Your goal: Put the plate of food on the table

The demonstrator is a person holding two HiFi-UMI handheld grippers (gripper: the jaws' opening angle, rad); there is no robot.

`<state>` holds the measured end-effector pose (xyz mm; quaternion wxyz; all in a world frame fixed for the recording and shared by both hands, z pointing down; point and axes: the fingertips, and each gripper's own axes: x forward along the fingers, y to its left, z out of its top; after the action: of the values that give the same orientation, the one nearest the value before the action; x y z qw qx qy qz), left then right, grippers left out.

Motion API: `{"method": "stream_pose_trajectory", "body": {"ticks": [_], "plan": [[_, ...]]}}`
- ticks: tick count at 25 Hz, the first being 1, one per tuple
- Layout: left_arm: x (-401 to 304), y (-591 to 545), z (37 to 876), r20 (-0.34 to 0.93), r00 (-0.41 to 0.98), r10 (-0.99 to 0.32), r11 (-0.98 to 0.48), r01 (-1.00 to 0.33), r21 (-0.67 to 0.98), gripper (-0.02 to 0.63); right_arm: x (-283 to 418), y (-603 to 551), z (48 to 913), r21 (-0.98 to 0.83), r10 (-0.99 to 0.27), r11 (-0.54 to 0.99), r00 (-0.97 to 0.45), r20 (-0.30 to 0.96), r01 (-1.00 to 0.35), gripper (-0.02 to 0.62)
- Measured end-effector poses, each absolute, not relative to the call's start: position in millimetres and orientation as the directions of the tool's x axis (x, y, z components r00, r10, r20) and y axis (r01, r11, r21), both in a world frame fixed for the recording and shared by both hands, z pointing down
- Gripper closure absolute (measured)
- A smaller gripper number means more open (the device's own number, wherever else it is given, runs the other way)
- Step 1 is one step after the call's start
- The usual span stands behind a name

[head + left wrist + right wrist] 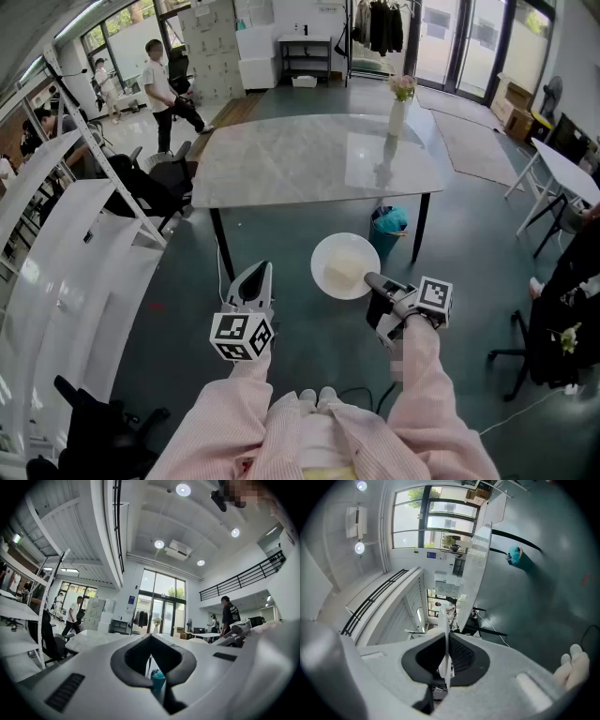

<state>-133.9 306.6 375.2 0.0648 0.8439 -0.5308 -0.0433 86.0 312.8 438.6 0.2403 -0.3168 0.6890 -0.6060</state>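
Note:
A white plate [343, 265] with a pale heap of food hangs over the grey floor, in front of the marble table [309, 159]. My right gripper [372, 279] is shut on the plate's near right rim. In the right gripper view the rim [446, 639] shows edge-on as a thin white line pinched between the jaws of that gripper [446, 660], with the table [478, 564] seen tilted beyond. My left gripper [255, 274] is held to the left of the plate, apart from it, shut on nothing. In the left gripper view this gripper [152, 660] points toward the table [93, 639].
A vase of flowers [398, 108] stands on the table's far right. A teal bin [387, 223] sits under the table's near right edge. Black office chairs [155, 187] and white racks [66, 244] crowd the left. A person [164, 84] walks at the back left.

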Motion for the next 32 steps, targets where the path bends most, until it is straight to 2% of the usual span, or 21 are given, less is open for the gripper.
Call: {"method": "stream_pose_trajectory", "body": {"ticks": [21,32], "plan": [[-107.7,285.1,390.5,0.026,0.393,-0.919,-0.385,-0.911,0.149,0.611,113.9,271.1,445.1,-0.992,-0.717,0.045,-0.695,0.051,-0.119,0.578],[-103.5,197.1,396.1,0.043,0.401,-0.915,-0.39,-0.908,0.152,0.611,116.2,188.7,455.5,-0.993,-0.715,0.028,-0.696,0.06,-0.115,0.578]]}}
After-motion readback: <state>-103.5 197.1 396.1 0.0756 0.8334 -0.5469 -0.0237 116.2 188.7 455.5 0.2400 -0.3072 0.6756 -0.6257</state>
